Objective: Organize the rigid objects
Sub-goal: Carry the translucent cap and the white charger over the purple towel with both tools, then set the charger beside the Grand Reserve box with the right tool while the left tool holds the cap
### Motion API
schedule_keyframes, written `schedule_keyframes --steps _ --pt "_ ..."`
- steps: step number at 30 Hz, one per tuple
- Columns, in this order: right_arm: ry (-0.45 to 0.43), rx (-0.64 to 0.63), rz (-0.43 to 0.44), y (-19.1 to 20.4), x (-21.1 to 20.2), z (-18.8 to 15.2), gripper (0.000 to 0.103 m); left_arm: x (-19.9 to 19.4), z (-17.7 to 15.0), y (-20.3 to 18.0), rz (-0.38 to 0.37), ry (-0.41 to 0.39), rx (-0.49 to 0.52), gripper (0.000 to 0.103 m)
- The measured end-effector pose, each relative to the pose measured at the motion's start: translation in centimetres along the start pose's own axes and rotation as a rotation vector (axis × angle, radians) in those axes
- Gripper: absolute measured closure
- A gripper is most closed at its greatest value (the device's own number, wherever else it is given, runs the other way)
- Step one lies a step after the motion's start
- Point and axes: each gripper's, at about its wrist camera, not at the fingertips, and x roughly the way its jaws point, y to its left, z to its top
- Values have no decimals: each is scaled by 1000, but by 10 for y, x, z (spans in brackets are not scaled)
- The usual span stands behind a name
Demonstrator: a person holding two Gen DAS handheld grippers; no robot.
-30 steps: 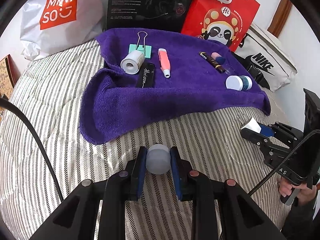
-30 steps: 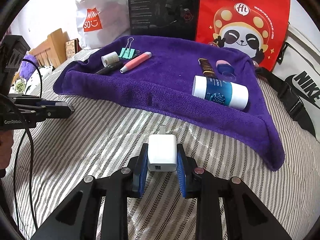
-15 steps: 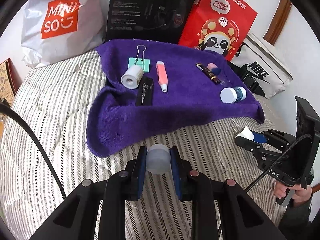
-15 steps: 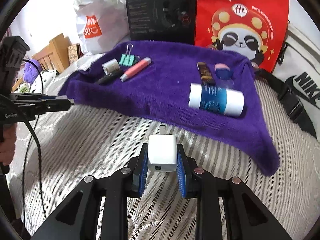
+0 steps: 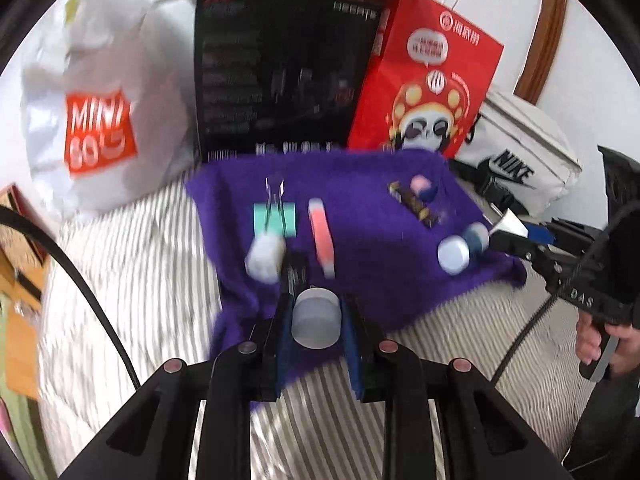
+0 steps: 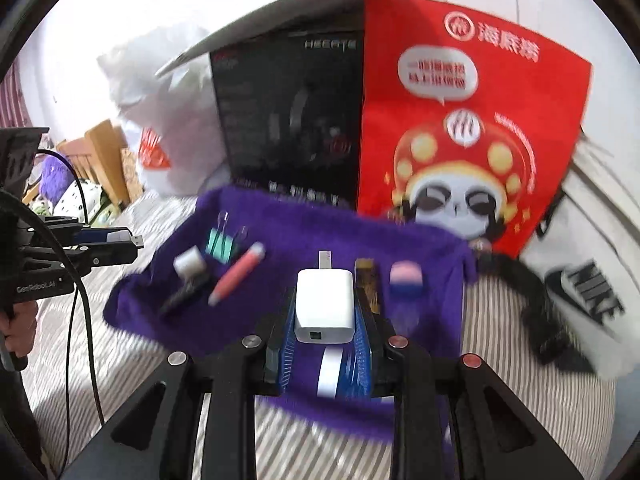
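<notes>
The left gripper (image 5: 316,322) was clenched on a grey cap (image 5: 315,316) above the purple towel (image 5: 372,276). The right gripper's (image 6: 325,316) jaws gripped a white charger (image 6: 325,306) over that towel on the striped bed (image 6: 532,396).

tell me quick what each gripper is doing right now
Left gripper: shut on a grey round cap.
Right gripper: shut on a white charger.
</notes>
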Motion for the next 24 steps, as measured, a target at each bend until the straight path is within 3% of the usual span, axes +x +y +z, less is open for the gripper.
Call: schedule_keyframes --steps 4,10,24 --pt "-4 17 14 -3 21 25 77 0 37 0 17 -32 36 80" --pt "44 11 0 -3 55 28 77 19 75 6 6 -52 29 80" --pt "201 -13 18 -3 110 7 77 69 71 21 -9 25 5 80"
